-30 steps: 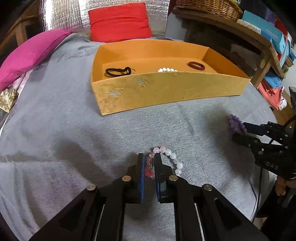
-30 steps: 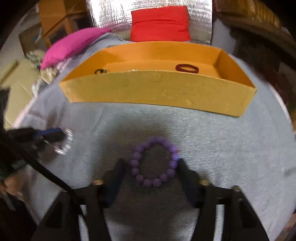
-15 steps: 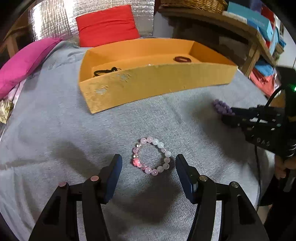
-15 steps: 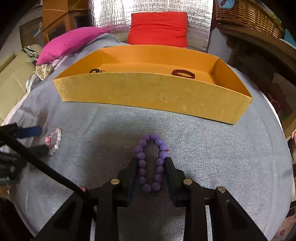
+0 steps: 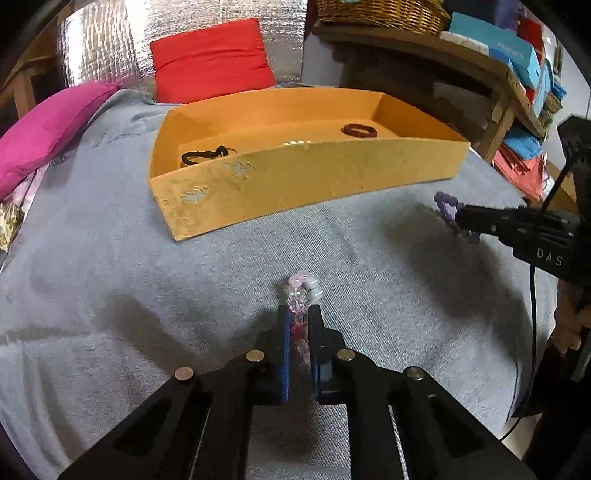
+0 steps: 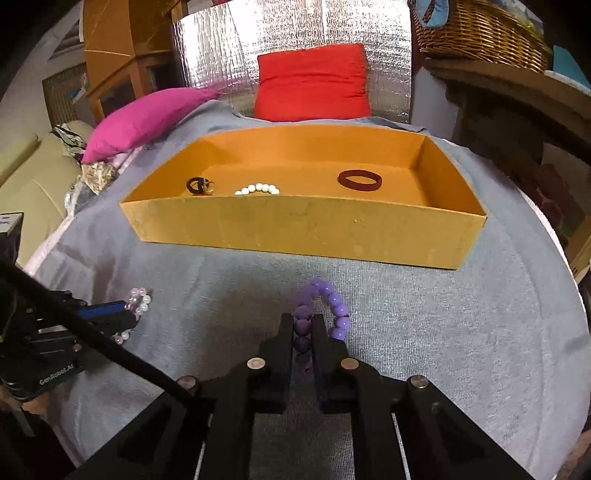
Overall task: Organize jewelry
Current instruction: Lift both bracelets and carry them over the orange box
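Slippage is your risk: left gripper (image 5: 298,325) pinches the pink bracelet (image 5: 302,295) and right gripper (image 6: 303,328) the purple bracelet (image 6: 325,306) by single strands, both short of the orange tray (image 6: 295,229), so a swing could shed either.

Warm, fairly dim indoor light falls from above, throwing soft dark shadows on the grey cloth (image 5: 110,258) at nine and three o'clock of the left view. Glare flares on the silver foil panel (image 6: 295,33) at twelve o'clock. Fisheye bending curves the orange tray (image 6: 303,229), and black vignetting fills the corners.
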A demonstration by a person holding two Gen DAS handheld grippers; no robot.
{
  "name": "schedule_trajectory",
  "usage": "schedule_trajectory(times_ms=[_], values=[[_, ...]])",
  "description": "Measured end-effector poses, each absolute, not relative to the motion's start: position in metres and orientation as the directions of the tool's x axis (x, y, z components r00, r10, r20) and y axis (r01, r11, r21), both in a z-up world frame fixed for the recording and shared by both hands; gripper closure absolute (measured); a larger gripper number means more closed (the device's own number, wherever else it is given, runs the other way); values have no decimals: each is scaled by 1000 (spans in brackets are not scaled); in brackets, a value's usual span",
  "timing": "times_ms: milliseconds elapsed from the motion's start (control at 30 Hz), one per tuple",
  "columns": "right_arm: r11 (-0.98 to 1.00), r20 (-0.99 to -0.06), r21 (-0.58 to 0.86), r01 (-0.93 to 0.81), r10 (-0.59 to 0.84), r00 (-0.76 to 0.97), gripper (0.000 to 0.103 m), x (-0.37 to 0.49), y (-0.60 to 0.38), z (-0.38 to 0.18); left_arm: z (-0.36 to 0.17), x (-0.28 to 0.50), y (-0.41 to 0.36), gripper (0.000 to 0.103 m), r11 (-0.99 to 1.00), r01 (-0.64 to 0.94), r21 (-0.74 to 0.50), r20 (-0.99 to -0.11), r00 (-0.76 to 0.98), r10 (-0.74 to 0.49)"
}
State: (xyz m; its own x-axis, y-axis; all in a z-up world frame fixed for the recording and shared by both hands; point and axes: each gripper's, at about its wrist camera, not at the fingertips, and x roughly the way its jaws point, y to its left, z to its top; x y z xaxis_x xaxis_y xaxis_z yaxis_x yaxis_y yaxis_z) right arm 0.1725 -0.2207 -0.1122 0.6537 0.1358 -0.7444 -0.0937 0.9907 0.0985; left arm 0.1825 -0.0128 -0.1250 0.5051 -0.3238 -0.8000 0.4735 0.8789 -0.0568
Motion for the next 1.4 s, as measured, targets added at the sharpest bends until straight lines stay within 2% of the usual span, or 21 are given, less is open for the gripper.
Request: schedule_trajectory(times_ms=[267, 433, 767, 933, 1400], values=[[976, -698, 194, -94, 205, 686, 93, 170, -232, -99, -113, 182, -9, 95, 876, 474, -92, -769, 525, -365], [972, -698, 205, -119, 230, 678, 93, 170, -224, -100, -111, 178, -16, 95, 873, 483, -69, -767, 533, -356], [971, -749, 222, -86, 226, 622, 93, 176, -220, -118, -117, 176, -36, 95, 910, 408, 70, -790, 579, -199], [966, -790, 256, -34, 230, 569, 93, 182, -224, -133, -117, 177, -36, 95, 917, 390, 80, -788, 589, -182], [959, -753, 279, -58, 255, 607, 93, 178, -221, -120, -104, 172, -40, 95, 925, 369, 91, -761, 625, -174]])
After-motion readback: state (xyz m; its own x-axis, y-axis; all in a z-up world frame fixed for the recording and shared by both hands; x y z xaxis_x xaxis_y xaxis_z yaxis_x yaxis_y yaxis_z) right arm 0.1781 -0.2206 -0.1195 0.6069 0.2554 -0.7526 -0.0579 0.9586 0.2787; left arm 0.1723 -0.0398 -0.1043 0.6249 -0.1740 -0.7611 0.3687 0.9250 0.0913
